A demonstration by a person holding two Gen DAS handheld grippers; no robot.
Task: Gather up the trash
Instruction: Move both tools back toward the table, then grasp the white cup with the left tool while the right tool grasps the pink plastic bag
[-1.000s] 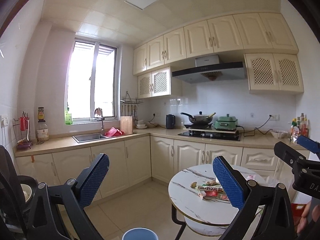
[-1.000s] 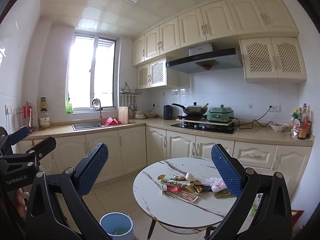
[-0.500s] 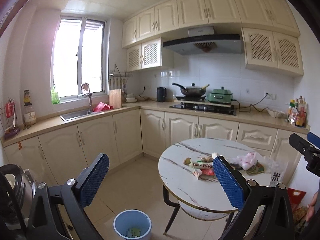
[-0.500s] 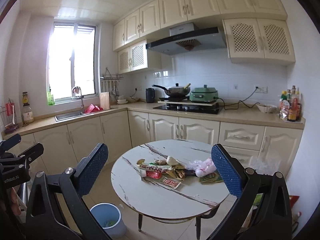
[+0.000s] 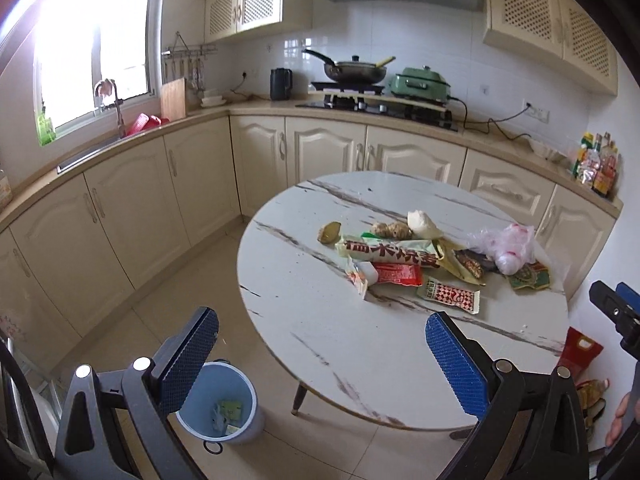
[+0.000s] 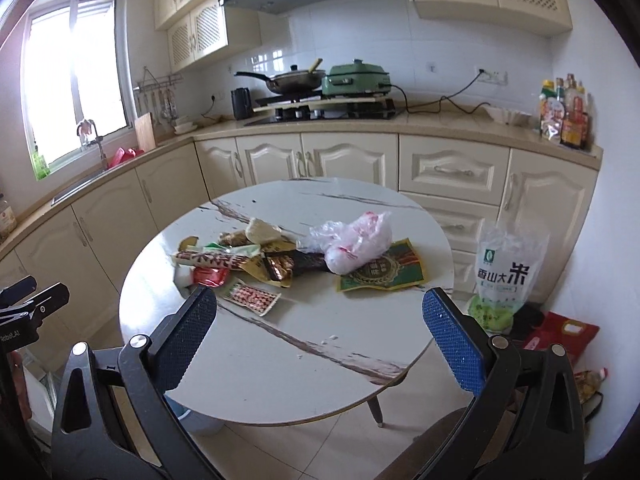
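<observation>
Right now my left gripper (image 5: 322, 354) is spread wide with nothing between its blue, dimpled pads (image 5: 456, 364), hanging above the near edge of the round table (image 5: 352, 344). My right gripper (image 6: 320, 338) is just as wide and equally bare, over the same table from the other side. The tabletop is glossy white marble-look with dark veins, on thin dark legs. The trash pile (image 5: 424, 258) sits toward one o'clock from my left gripper: a long crinkly wrapper with red print (image 5: 390, 252), a flat red-and-white checked packet (image 5: 448, 294), and a soft, crumpled clear plastic bag (image 6: 352, 242) at twelve o'clock from my right. A smooth pale-blue bin (image 5: 222, 406), round and open-topped, stands on the tiled floor at seven o'clock of the table, with a few scraps inside.
</observation>
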